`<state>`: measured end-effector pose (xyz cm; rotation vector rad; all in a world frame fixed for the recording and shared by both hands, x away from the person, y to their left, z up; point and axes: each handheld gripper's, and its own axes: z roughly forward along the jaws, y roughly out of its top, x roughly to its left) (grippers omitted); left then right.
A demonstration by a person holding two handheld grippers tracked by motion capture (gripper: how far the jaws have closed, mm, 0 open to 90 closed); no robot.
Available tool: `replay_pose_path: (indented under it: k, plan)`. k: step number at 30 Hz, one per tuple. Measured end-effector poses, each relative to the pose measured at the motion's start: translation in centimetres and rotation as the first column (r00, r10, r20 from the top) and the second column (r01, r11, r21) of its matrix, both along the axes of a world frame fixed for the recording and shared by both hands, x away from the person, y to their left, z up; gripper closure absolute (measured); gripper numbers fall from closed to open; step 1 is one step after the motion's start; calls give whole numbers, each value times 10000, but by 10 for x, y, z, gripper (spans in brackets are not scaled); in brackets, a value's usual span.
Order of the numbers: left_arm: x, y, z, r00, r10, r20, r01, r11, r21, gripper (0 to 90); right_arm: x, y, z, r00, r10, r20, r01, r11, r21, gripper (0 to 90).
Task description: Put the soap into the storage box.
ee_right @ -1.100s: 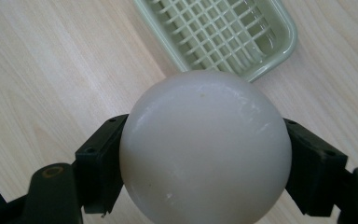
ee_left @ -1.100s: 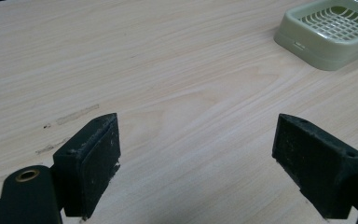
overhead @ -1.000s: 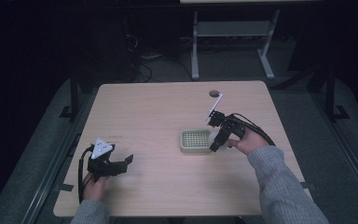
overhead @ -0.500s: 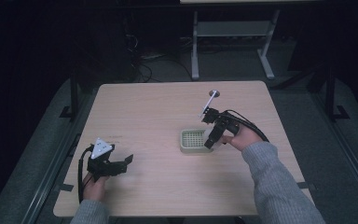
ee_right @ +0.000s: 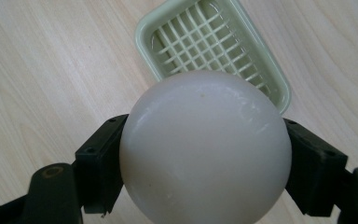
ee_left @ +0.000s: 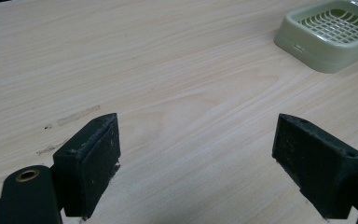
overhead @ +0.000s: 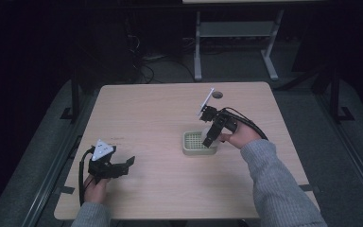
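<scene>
Your right gripper (ee_right: 205,154) holds a smooth white ball (ee_right: 205,144) between its two jaws, one pad on each flank, low in the right gripper view. The pale green slotted tray (ee_right: 214,46) lies on the table (overhead: 151,118) beneath and beyond the ball, toward the upper centre of that view. In the high view the right gripper (overhead: 211,133) sits right of centre, tipped down over the tray (overhead: 199,143).

Risks, as judged from this position:
- The ball is round and looks slick, and the pads meet it only at two small patches. A slackened squeeze or a jolt could let it slide out early.
- The ball appears nearly as wide as the tray's grid. Released off-centre or from height, it may strike the rim, bounce and roll across the table.
- The tray looks light and a nudge from a jaw would likely shift it.

Pose: your right forearm enters from the lower right of the high view, wrist bent so the jaws point down and leftward. Your left gripper (overhead: 116,166) rests low at the lower left, well apart from the tray, jaws spread wide with nothing between them, and bare table (ee_left: 168,93) ahead.
</scene>
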<state>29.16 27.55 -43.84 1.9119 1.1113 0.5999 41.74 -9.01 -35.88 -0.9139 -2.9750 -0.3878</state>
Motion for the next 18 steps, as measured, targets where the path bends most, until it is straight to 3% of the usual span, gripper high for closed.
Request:
replay_pose_path:
  k: [18]
  plan:
    - [0,0,0,10000,19,17,-18,10000,-40,149,15,21,-7,9996,226,-148,-230,9994,-264,234]
